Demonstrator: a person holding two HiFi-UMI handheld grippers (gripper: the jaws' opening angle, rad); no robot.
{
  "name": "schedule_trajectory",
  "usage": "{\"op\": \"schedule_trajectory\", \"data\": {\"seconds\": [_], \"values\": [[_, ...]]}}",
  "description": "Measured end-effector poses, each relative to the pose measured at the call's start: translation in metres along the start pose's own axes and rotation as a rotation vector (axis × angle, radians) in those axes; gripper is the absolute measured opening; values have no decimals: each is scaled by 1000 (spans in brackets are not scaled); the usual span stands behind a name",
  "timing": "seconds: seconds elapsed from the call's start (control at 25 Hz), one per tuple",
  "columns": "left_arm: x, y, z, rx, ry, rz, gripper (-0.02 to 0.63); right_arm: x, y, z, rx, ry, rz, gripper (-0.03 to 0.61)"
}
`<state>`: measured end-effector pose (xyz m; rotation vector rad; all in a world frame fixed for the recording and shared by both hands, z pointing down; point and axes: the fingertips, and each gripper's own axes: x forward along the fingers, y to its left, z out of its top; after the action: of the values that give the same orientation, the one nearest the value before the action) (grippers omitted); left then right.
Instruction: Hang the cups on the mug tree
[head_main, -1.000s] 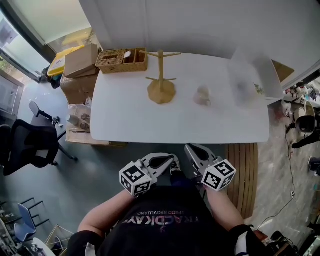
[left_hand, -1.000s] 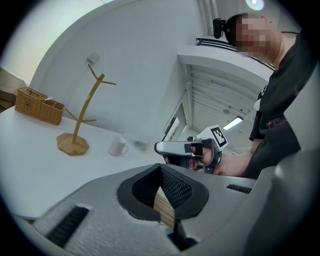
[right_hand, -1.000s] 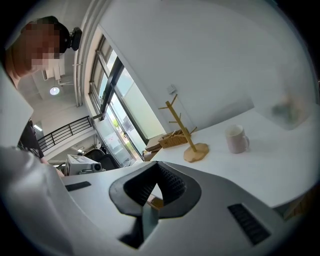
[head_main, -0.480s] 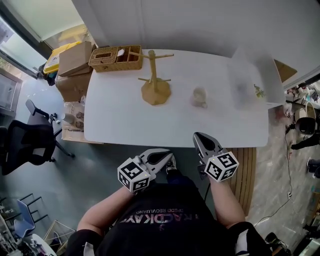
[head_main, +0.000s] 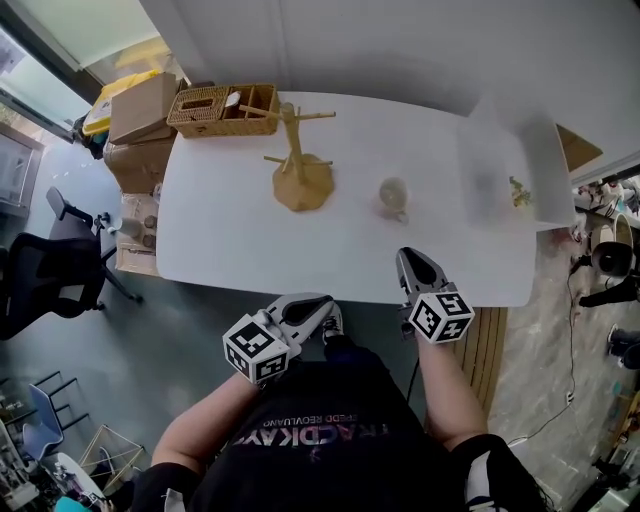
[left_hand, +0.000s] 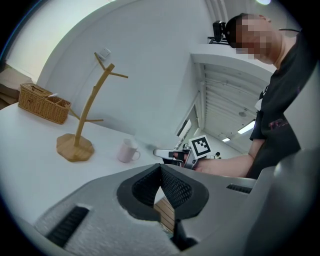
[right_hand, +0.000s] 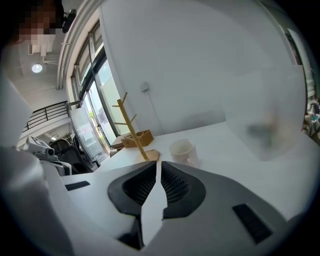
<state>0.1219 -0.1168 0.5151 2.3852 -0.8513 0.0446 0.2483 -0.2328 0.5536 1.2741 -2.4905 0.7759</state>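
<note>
A wooden mug tree (head_main: 293, 150) stands empty at the back left of the white table (head_main: 230, 250); it also shows in the left gripper view (left_hand: 85, 117) and the right gripper view (right_hand: 131, 127). One pale cup (head_main: 393, 195) sits upright to its right, the same cup (left_hand: 127, 151) (right_hand: 182, 150) in both gripper views. My left gripper (head_main: 322, 304) hangs shut and empty off the table's near edge. My right gripper (head_main: 408, 258) reaches just over that edge, a short way from the cup; its jaws (right_hand: 158, 162) are barely starting to part, nothing between them.
A wicker basket (head_main: 222, 108) stands at the table's back left corner. A clear plastic container (head_main: 510, 165) occupies the right end. Cardboard boxes (head_main: 140, 108) and an office chair (head_main: 40, 300) stand on the floor to the left.
The right gripper has moved forward from my body to the table's near edge, toward the cup. The left gripper has stayed near my body. The head view has shifted.
</note>
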Motion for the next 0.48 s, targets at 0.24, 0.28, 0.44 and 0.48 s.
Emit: {"op": "schedule_trajectory", "data": {"seconds": [0.24,0.28,0.44,0.48], "values": [[8,9,6,-11,-1,44,-5,24,-40,-2,-1,44,-33,103],[9,10,6,-14,-1,51,-5,28,-45,-3,-5,52,-38,104],[11,15,7,-23,-1,76,-5,46,-65,-10,-44,93,-52,110],[12,16,7,-25,-1,81,-5,52,-68,-13,-58,105,-53,112]]}}
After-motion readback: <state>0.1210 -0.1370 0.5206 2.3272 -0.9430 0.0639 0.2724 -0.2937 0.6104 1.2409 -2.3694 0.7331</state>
